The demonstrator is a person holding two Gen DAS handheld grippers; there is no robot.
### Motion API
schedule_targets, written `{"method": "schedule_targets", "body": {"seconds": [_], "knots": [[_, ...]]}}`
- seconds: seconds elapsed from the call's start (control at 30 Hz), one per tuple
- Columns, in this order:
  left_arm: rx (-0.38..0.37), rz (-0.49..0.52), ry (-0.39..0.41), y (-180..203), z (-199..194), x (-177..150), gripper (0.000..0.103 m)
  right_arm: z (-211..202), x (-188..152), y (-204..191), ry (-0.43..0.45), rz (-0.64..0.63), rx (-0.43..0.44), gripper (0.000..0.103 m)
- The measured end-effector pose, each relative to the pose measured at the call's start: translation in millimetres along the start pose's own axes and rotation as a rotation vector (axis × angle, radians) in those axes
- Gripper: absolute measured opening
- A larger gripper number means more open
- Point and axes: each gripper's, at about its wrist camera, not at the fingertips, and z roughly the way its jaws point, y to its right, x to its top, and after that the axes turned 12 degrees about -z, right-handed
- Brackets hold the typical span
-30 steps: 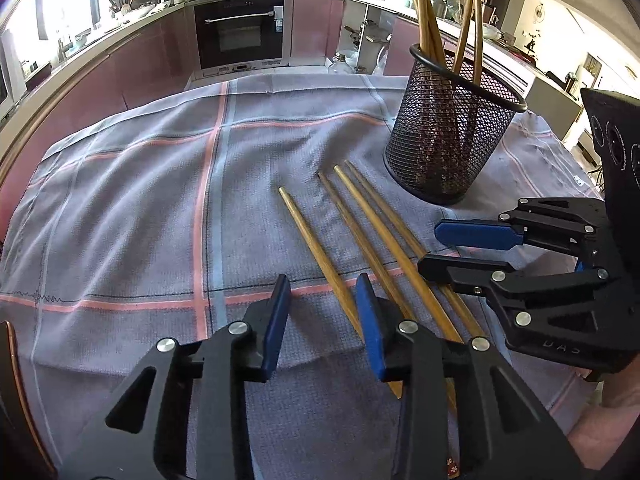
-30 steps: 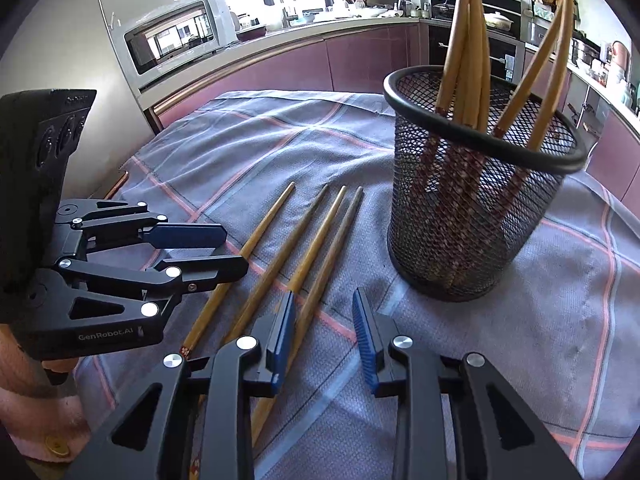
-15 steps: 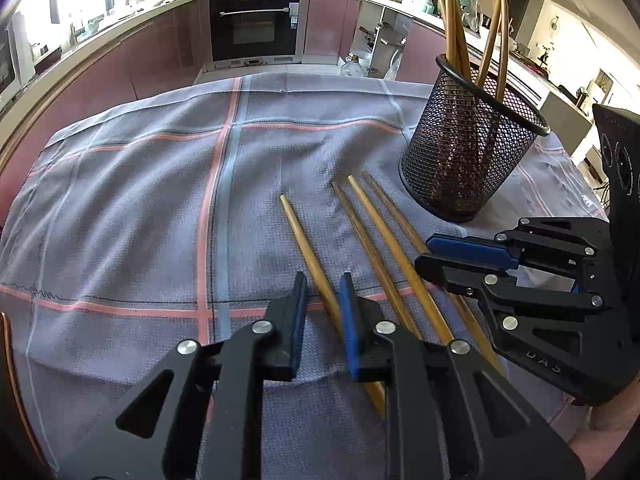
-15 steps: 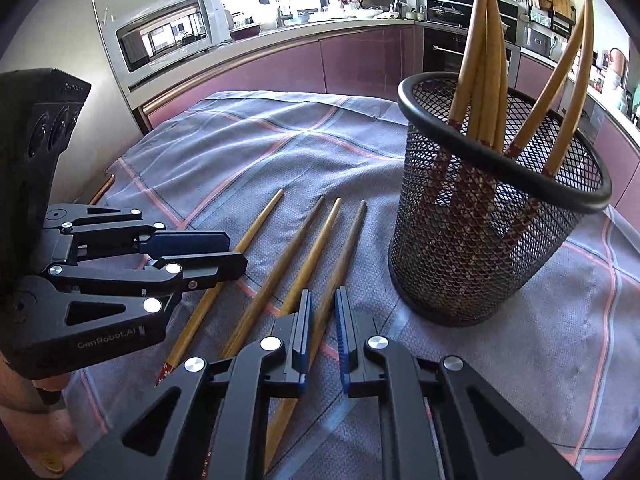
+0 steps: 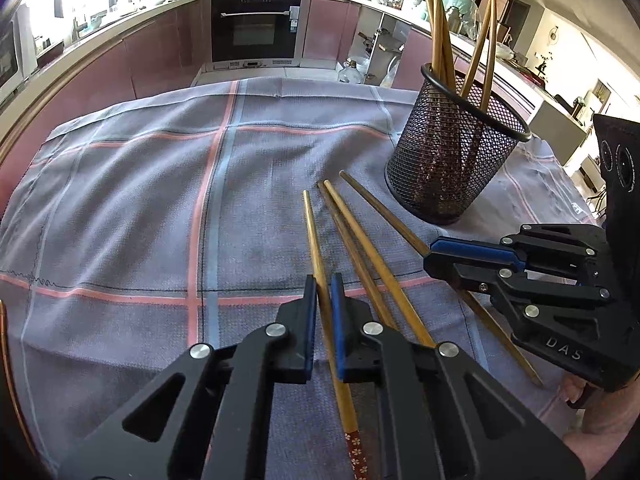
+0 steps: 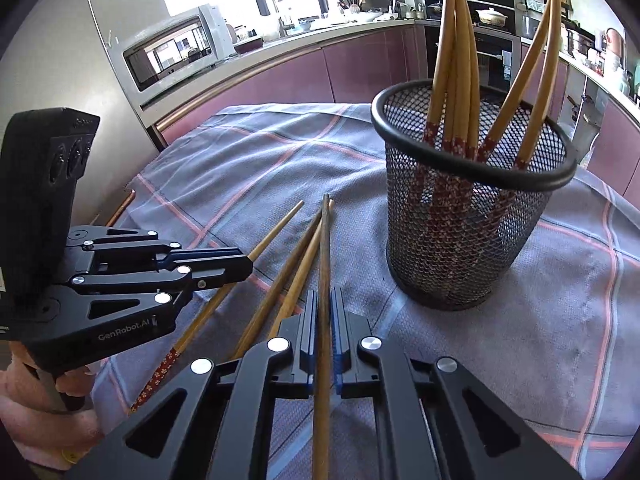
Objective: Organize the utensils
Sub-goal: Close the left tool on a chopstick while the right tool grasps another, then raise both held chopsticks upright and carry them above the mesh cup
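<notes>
Approx half done: several chopsticks in mesh holder point(image 6: 472, 216), four left on bench; left tongs point(image 5: 324, 292) & right tongs point(image 6: 325, 308) each just clenched on one chopstick.

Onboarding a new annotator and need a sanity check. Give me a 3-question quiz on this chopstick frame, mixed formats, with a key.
1. True or false: the left gripper is shut on the leftmost chopstick.
2. How many chopsticks are outside the mesh cup, gripped ones included? A) two B) four C) six
3. Fill in: the right gripper is shut on the chopstick lying ___ to the mesh cup.

Key: 1 true; 2 B; 3 nearest.
</notes>
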Motion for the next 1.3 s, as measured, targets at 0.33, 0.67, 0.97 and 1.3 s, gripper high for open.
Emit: {"method": "schedule_targets", "body": {"seconds": [0.33,0.67,0.97,1.3], "knots": [[-0.020,0.016,0.047,5,-25,1,0.007,-25,1,-2,0.078,-0.012,0.036,0.005],[-0.044,0.022,0.095,9,-50,3,0.007,-48,5,-2,0.146,-0.003,0.032,0.005],[-0.075,0.031,0.131,13,-71,5,0.007,-64,8,0,0.205,0.008,0.019,0.005],[-0.136,0.040,0.174,19,-97,11,0.007,-86,10,12,0.261,0.022,-0.004,0.005]]}}
